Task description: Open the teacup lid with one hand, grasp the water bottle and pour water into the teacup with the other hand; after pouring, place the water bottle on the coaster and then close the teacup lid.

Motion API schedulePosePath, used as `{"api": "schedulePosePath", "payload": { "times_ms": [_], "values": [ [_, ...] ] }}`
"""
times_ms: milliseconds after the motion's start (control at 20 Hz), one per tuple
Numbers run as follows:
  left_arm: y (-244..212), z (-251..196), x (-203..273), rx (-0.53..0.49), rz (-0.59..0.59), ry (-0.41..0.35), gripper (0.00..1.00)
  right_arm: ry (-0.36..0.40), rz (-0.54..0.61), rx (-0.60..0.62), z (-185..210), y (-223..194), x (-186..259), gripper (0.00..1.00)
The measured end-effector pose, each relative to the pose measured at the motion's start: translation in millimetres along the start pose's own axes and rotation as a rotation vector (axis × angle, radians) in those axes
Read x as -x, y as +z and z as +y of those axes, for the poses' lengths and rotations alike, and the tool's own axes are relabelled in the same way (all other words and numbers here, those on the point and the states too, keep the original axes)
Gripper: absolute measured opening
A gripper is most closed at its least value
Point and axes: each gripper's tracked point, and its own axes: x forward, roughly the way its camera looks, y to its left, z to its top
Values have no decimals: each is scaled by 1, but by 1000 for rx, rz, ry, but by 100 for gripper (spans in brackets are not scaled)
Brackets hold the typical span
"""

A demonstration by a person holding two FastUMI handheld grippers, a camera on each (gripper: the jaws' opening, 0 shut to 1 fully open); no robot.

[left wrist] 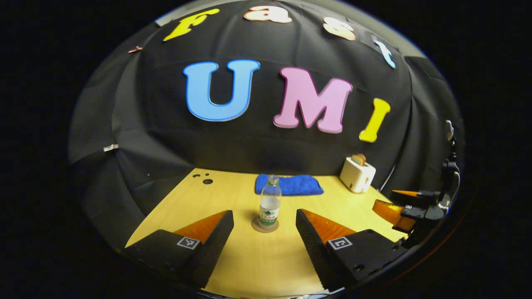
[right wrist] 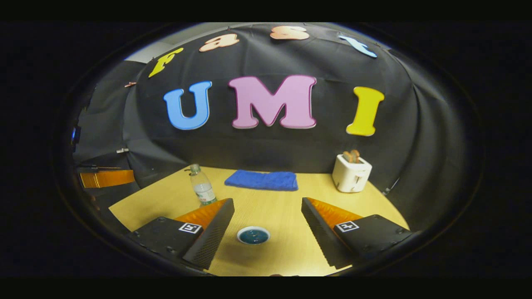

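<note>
Pale wood table carries everything, with a folded blue towel at its far edge and a white toaster at about 2 o'clock from the towel. Next in size, the left gripper hangs spread wide, jaws released and holding nothing, aimed straight at the water bottle at its 12 o'clock. The bottle stands upright on the round coaster, partly filled. The right gripper is likewise spread and empty. Just below it, between its fingers at 6 o'clock, sits the teacup lid, blue with a pale rim, apparently resting on the cup. From there the bottle lies at about 10 o'clock.

Judging by this, either nothing has begun or every step is finished; I cannot tell which.
</note>
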Motion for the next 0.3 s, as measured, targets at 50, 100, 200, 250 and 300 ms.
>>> {"api": "schedulePosePath", "payload": {
  "times_ms": [50, 100, 200, 250, 300],
  "values": [
    [11, 3, 12, 8, -33, 50, 96, 4, -25, 15, -4, 15, 12, 100],
    [17, 4, 24, 10, -62, 98, 96, 15, -45, 30, -6, 29, 26, 100],
    [16, -5, 51, 13, -71, 143, 96, 13, -75, 46, -13, 42, 51, 100],
    [11, -15, 62, 11, -63, 133, 95, 8, -88, 44, -15, 44, 60, 100],
    [8, -26, 71, 15, -58, 111, 96, -3, -102, 40, -15, 46, 69, 100]
  ]
}}
